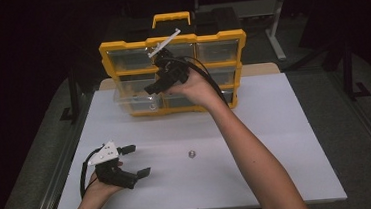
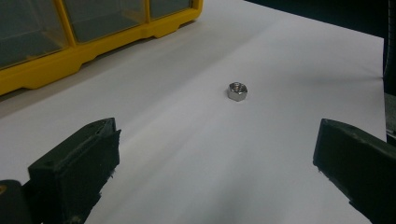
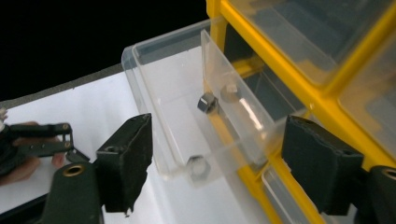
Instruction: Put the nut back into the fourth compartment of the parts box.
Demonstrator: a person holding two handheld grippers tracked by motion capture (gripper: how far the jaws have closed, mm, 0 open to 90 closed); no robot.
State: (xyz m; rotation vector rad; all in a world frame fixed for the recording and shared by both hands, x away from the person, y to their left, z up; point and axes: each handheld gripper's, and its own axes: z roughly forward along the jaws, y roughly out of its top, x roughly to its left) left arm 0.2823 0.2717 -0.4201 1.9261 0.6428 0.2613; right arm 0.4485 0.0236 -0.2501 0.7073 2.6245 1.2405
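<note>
My right gripper hangs with jaws apart, gripping nothing, over the pulled-out clear drawer of the yellow organizer at the bench's far edge; two hex nuts lie inside. My left gripper is open, empty, near the front left corner, facing a loose nut mid-bench.
</note>
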